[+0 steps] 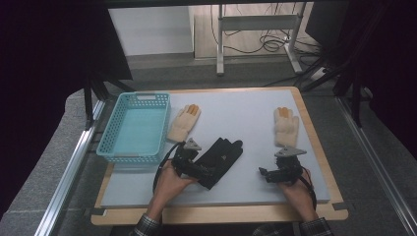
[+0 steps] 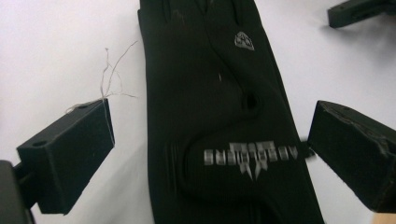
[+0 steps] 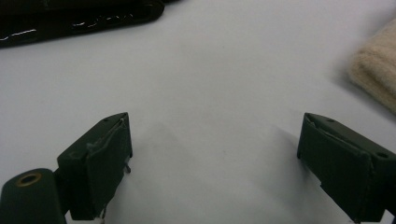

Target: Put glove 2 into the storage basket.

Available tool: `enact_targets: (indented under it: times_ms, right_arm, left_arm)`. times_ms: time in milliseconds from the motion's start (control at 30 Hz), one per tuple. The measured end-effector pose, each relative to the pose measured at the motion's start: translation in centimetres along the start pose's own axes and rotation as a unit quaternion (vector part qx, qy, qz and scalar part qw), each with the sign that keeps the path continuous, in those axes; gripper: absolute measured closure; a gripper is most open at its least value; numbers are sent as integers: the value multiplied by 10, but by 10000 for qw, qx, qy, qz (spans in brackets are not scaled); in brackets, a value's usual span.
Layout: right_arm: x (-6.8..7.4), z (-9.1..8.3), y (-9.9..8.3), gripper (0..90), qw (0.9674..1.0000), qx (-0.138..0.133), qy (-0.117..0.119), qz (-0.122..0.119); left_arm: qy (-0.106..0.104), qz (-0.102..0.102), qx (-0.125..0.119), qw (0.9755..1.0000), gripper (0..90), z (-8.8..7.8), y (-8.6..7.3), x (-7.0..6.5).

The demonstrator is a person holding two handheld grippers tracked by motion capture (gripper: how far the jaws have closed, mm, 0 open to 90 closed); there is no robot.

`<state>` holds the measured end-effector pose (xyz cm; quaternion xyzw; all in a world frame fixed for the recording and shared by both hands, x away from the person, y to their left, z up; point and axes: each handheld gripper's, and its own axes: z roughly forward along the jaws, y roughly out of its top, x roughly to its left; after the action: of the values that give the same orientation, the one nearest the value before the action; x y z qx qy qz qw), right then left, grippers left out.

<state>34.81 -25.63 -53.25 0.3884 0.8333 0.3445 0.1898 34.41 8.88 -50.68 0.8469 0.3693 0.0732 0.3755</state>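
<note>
A black glove (image 1: 223,153) with grey lettering lies flat on the white tabletop (image 1: 236,113). My left gripper (image 1: 202,169) is open at its cuff end. In the left gripper view the glove (image 2: 219,107) runs between the two spread jaws, and the gripper (image 2: 212,156) has not closed on it. A cream knitted glove (image 1: 184,122) lies beside the basket. A second cream glove (image 1: 285,126) lies at the right. My right gripper (image 1: 265,173) sits just below it, open (image 3: 215,163) over bare tabletop, with that cream glove (image 3: 378,70) to its right.
A turquoise plastic basket (image 1: 114,129) stands empty at the table's left side. The table's wooden edge (image 1: 221,214) runs along the front. A desk frame and cables (image 1: 265,39) stand on the floor beyond. A dark shape (image 3: 79,18) shows at the right gripper view's top left.
</note>
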Motion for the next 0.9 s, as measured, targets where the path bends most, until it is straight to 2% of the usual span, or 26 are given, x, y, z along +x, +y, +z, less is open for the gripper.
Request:
enact_targets:
  times_ms: [67, 167, 433, 533, 600, 667, 700, 733, 800, 900]
  right_arm:
    - [0, 0, 0, 97, 10000, -1, 0, -3]
    - [0, 0, 0, 98, 10000, -2, 1, -2]
    - [0, 0, 0, 98, 10000, -13, 2, -11]
    - [0, 0, 0, 98, 10000, -8, 1, -11]
    - [0, 0, 0, 98, 10000, -9, 1, -10]
    - [0, 0, 0, 98, 10000, -13, 3, -10]
    - [0, 0, 0, 98, 10000, -8, 1, -13]
    - [0, 0, 0, 98, 10000, -3, 0, -1]
    - [0, 0, 0, 98, 10000, 2, 2, 6]
    - [0, 0, 0, 98, 10000, -2, 3, 8]
  left_arm:
    - [19, 4, 53, 10000, 9, 4, 3, 0]
    - [73, -7, 274, 9996, 7, 20, 9, 1]
    - [46, 20, 587, 9983, 0, 36, 13, -4]
    - [9, 165, 694, 9975, 0, 40, 13, -10]
    - [231, 375, 759, 9961, 0, 43, 12, -16]
    - [260, 411, 736, 9961, 0, 42, 11, -17]
    - [259, 358, 548, 9975, 0, 37, 10, -13]
    - [259, 358, 548, 9975, 0, 37, 10, -13]
    - [104, 250, 337, 9991, 0, 27, 10, -7]
    - [143, 261, 440, 9986, 0, 27, 9, -6]
